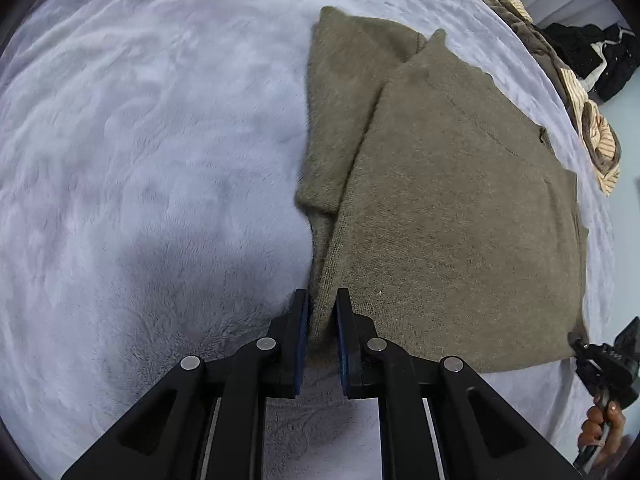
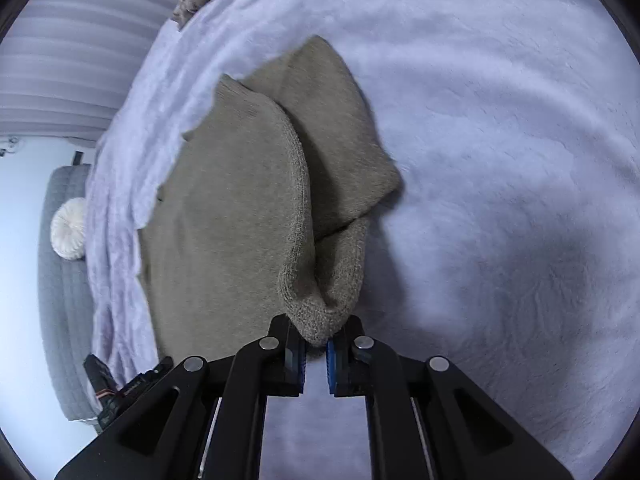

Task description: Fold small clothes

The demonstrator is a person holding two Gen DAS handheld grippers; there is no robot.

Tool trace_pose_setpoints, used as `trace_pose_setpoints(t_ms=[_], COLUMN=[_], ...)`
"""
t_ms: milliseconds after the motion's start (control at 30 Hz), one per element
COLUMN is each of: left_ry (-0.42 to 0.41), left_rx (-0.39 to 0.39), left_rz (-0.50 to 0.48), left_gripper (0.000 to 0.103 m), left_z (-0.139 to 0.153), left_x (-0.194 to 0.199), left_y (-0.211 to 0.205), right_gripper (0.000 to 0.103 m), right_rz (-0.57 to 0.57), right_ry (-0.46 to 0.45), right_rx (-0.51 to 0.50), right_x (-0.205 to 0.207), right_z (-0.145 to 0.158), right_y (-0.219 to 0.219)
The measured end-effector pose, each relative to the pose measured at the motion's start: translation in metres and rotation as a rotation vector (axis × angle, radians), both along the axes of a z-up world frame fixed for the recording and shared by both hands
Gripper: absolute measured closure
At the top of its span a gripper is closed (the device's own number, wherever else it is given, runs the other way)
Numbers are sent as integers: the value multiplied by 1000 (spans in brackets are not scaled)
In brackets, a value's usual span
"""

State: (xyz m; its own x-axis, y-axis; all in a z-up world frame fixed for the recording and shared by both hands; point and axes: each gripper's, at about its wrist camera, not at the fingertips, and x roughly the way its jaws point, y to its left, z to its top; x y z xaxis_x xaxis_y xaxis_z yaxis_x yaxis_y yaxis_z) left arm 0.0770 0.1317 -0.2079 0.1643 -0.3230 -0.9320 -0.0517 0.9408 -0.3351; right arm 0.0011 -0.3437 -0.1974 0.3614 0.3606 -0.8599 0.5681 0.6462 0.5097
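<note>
An olive-brown knit sweater (image 1: 460,216) lies on a pale lilac fleece blanket (image 1: 140,140), one side folded over so a sleeve shows beneath. My left gripper (image 1: 322,300) is shut on the sweater's near folded edge. In the right wrist view the same sweater (image 2: 224,208) is lifted at one folded corner, and my right gripper (image 2: 316,330) is shut on that corner. The right gripper also shows at the far right of the left wrist view (image 1: 608,364), held by a hand.
A heap of striped and brown clothes (image 1: 588,120) and a black garment (image 1: 592,52) lie at the blanket's far edge. In the right wrist view the blanket (image 2: 500,160) drops off at the left to a grey quilted seat (image 2: 60,320) with a white round cushion (image 2: 69,228).
</note>
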Motion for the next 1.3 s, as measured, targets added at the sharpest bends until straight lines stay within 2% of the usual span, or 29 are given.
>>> trace_pose_setpoints(t_ms=[67,100,167,233,300,367,500,600,733,767,833,1067,1300], left_ry=[3,1,-9,-14,-25,-61,-109,-88,-48,-53,-53,-44,-47], left_rx=[-24,-7,29,57,92,123,71,67,85,77,76,88,90], left_rz=[23,17,4,-7,-16,-43,-99,-151,-178,-173,-175,-180,-181], left_gripper=[85,84,74,73,73,73,73,73,73,73,73,72,72], left_z=[2,6,13,21,30,42,60,46,14,12,13,14,16], left_x=[-1,-3,-6,-9,-9,-12,-9,0,4,4,5,5,4], left_y=[8,11,15,19,18,16,0,-21,-37,-36,-37,-38,-40], right_gripper=[95,95,94,93,92,90,90,90,90,94,95,94,90], right_rz=[-7,-14,-4,3,10,53,183,248,279,294,291,262,345], right_ry=[8,0,-2,27,43,12,-59,-58,20,56,40,83,1], right_rx=[26,30,16,-13,-50,-93,-200,-263,-304,-319,-303,-320,-327], right_x=[-2,-3,-6,-12,-19,-17,-7,7,21,23,18,11,25], right_z=[-14,-14,-9,-1,13,31,63,59,29,18,10,27,58], right_y=[-1,-1,-3,-1,2,12,39,49,50,49,44,43,69])
